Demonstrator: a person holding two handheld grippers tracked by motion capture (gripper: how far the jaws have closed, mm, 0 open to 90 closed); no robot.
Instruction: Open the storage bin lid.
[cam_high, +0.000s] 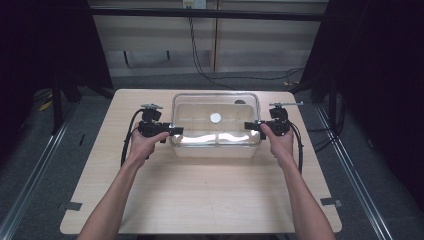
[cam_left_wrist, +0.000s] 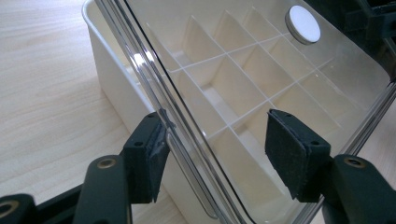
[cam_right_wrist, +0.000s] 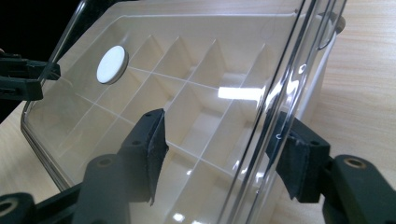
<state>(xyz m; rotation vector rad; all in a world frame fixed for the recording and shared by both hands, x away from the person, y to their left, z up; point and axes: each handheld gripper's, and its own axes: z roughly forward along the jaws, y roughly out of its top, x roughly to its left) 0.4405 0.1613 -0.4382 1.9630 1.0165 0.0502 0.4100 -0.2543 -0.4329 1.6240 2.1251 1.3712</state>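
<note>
A white box (cam_high: 215, 150) with several divided compartments stands mid-table under a clear plastic lid (cam_high: 216, 107) that carries a round white knob (cam_high: 215, 118). My left gripper (cam_high: 176, 131) is at the lid's left end and my right gripper (cam_high: 248, 125) at its right end. In the left gripper view the jaws (cam_left_wrist: 217, 149) stand open around the lid's rim (cam_left_wrist: 187, 154), and the left pad (cam_left_wrist: 156, 161) touches it. The right gripper view shows the open jaws (cam_right_wrist: 219, 149) straddling the lid's edge (cam_right_wrist: 261, 140) close to the right pad (cam_right_wrist: 292, 161). Through the lid (cam_right_wrist: 154, 37) I see the white dividers.
The light wooden table (cam_high: 200, 200) has bare room in front of the box and at both sides. Black cables trail from each gripper. Dark curtains and metal floor rails flank the table. More cables hang at the back wall.
</note>
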